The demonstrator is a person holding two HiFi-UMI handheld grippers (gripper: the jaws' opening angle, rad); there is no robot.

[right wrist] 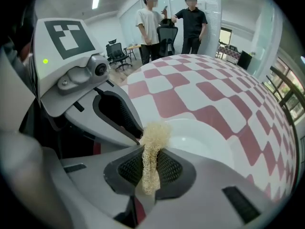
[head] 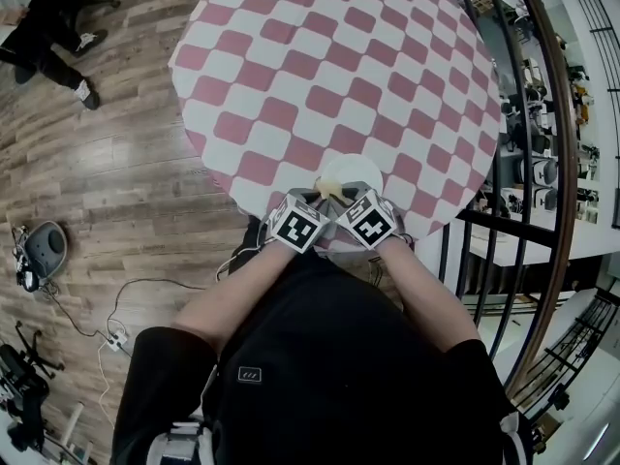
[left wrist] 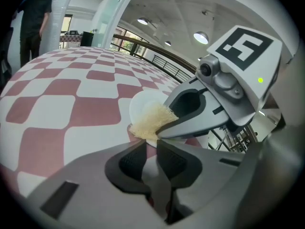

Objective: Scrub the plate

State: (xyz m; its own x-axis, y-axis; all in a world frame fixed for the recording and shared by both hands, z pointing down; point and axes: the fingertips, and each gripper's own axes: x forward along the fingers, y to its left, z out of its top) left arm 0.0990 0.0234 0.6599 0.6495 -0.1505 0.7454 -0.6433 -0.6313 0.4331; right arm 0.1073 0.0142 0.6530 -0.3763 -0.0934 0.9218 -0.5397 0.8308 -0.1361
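Observation:
A white plate (head: 354, 172) lies at the near edge of a round table under a pink-and-white checked cloth (head: 329, 66). My left gripper (head: 312, 203) is shut on the plate's near rim; the white rim (left wrist: 143, 138) runs down between its black pads (left wrist: 128, 163). My right gripper (head: 339, 200) is shut on a pale yellow loofah scrubber (right wrist: 153, 137), and the tuft (left wrist: 150, 120) rests on the plate (right wrist: 209, 144) at its near-left part. The two grippers sit side by side, almost touching, and the right gripper (left wrist: 167, 125) crosses over the left one (left wrist: 150, 147).
Two people (right wrist: 152, 25) (right wrist: 193, 23) stand beyond the table by an office chair (right wrist: 167, 37). Another person (left wrist: 33, 18) stands to the left. A black curved railing (head: 542, 163) runs close along the table's right side. Cables and a power strip (head: 114, 337) lie on the wood floor.

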